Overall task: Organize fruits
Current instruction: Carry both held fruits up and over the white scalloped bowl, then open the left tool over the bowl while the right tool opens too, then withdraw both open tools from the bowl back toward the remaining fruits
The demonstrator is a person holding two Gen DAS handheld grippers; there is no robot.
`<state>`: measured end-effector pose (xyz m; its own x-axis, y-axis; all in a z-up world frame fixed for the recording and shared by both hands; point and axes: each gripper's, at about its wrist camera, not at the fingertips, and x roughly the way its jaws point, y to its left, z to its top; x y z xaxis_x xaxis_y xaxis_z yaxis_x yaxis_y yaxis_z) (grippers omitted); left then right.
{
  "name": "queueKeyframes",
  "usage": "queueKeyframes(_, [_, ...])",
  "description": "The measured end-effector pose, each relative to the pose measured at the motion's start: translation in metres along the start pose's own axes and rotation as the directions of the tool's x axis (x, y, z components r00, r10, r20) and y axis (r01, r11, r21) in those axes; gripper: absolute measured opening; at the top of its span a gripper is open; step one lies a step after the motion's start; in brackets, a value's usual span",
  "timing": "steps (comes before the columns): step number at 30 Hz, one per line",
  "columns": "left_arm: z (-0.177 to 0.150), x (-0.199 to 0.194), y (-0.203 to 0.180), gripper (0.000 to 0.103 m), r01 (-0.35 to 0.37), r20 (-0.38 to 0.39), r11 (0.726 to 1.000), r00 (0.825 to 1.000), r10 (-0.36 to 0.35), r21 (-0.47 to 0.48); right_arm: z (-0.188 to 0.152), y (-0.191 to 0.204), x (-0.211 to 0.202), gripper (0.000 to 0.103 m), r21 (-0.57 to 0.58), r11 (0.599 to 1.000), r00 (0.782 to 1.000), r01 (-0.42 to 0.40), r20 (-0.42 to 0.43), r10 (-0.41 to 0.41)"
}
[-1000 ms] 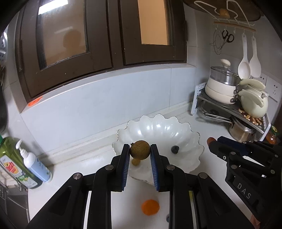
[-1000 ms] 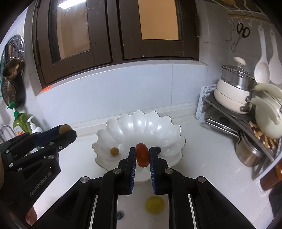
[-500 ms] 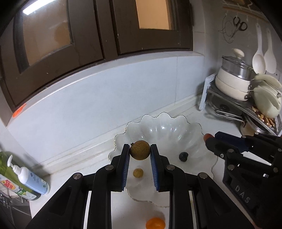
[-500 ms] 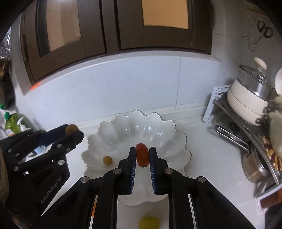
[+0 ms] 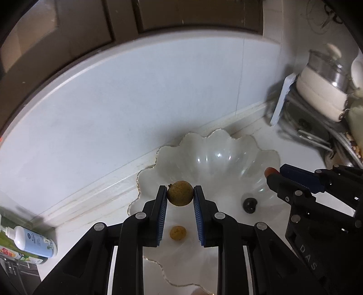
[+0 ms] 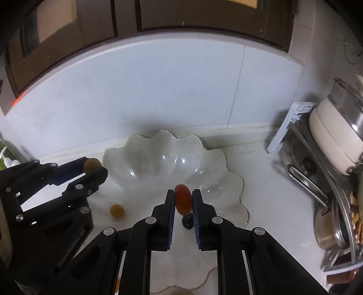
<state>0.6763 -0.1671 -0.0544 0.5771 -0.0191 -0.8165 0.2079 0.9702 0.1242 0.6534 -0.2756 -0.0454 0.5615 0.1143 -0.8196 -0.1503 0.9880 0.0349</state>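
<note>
A white scalloped dish [image 5: 215, 156] [image 6: 158, 156] sits on the counter against the back wall. My left gripper [image 5: 180, 196] [image 6: 93, 166] is shut on a round brown-green fruit [image 5: 180, 193], held above the dish's left part. My right gripper [image 6: 183, 200] [image 5: 272, 174] is shut on a small red tomato [image 6: 182, 201] over the dish's right part. Inside the dish lie a small yellow-brown fruit [image 5: 178, 232] [image 6: 117, 211] and a dark berry [image 5: 250, 203] [image 6: 187, 221], the berry just beneath the tomato.
A rack [image 6: 292, 127] with a white pot [image 6: 333, 138], pans and lids fills the right side. Bottles [image 5: 34, 244] stand at the left edge. Dark cabinet doors [image 6: 158, 15] hang above the tiled wall.
Both grippers came forward and down over the dish, each keeping its fruit. The loose fruits on the near counter have slipped almost out of view below.
</note>
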Motion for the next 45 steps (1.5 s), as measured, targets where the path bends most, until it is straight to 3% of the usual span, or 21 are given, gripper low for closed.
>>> queueKeyframes(2, [0.003,0.011,-0.001,0.024,-0.019,-0.025,1.000,1.000,0.019,0.015,0.004,0.000,0.009,0.016,-0.005,1.000,1.000,0.013,-0.020,-0.013])
queueKeyframes(10, [0.011,0.062,0.006,0.024,0.016,-0.168,0.999,0.986,-0.022,-0.032,0.010,-0.011,0.053,0.016,0.012,1.000,0.991,0.023,-0.132,-0.021])
queueKeyframes(23, [0.012,0.097,0.003,0.025,0.005,-0.245,0.999,0.969,-0.015,-0.039,0.009,-0.022,0.091,0.016,0.048,0.999,0.974,0.022,-0.227,-0.010])
queueKeyframes(28, [0.011,0.100,0.003,0.028,0.007,-0.251,0.999,0.968,-0.018,-0.043,0.009,-0.024,0.096,0.017,0.048,0.999,0.972,0.023,-0.234,-0.011])
queueKeyframes(30, [0.011,0.100,0.003,0.033,0.004,-0.252,0.999,0.968,-0.013,-0.036,0.010,-0.024,0.097,0.018,0.042,0.999,0.970,0.025,-0.242,-0.015])
queueKeyframes(32, [0.011,0.097,0.003,0.038,0.006,-0.244,0.999,0.970,-0.013,-0.032,0.010,-0.024,0.095,0.026,0.038,0.999,0.970,0.028,-0.240,-0.018])
queueKeyframes(36, [0.012,0.086,0.006,0.043,-0.003,-0.225,0.999,0.974,-0.006,-0.040,0.010,-0.026,0.085,0.028,0.040,0.999,0.976,0.035,-0.214,-0.026])
queueKeyframes(45, [0.009,0.035,0.010,0.049,-0.032,-0.118,0.999,0.993,0.028,-0.028,0.005,-0.025,0.046,0.028,0.046,0.999,0.989,0.010,-0.146,-0.003])
